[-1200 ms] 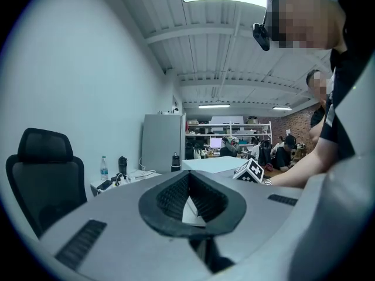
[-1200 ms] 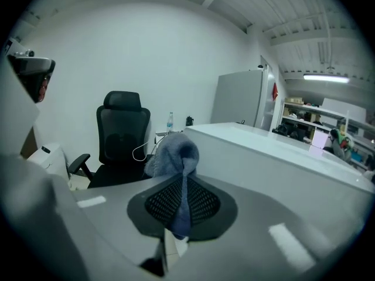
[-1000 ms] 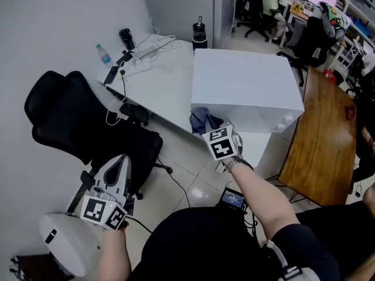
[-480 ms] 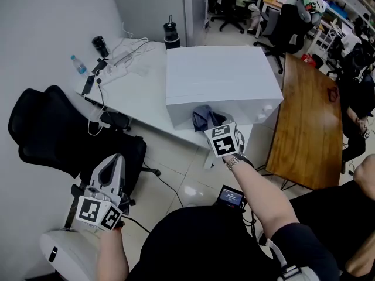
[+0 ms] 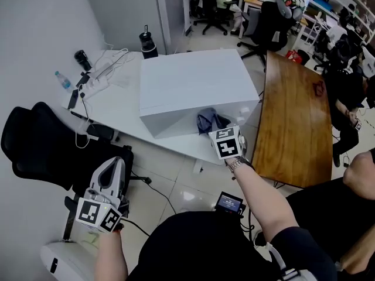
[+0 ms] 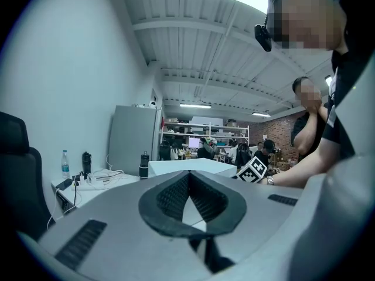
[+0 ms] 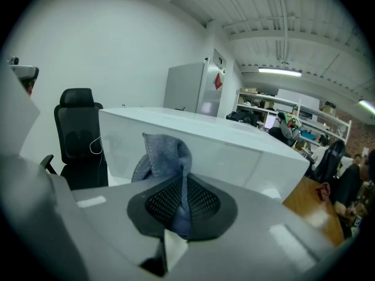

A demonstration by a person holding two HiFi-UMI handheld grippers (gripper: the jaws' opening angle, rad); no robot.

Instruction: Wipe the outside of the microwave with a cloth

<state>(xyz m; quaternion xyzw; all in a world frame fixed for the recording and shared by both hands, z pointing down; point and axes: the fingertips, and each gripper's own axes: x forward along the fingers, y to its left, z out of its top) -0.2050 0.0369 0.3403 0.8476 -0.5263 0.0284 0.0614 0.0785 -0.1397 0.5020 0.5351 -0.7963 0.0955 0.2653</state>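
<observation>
The microwave (image 5: 193, 84) was a plain white box standing on the white worktop (image 5: 120, 107), its front face turned towards the person. The cloth (image 5: 210, 120) was blue-grey and crumpled, pinched between the closed jaws of the right hand-held gripper (image 5: 215, 127). Its loose end bunched upward just before the microwave's lower front; whether they touched could not be told.
</observation>
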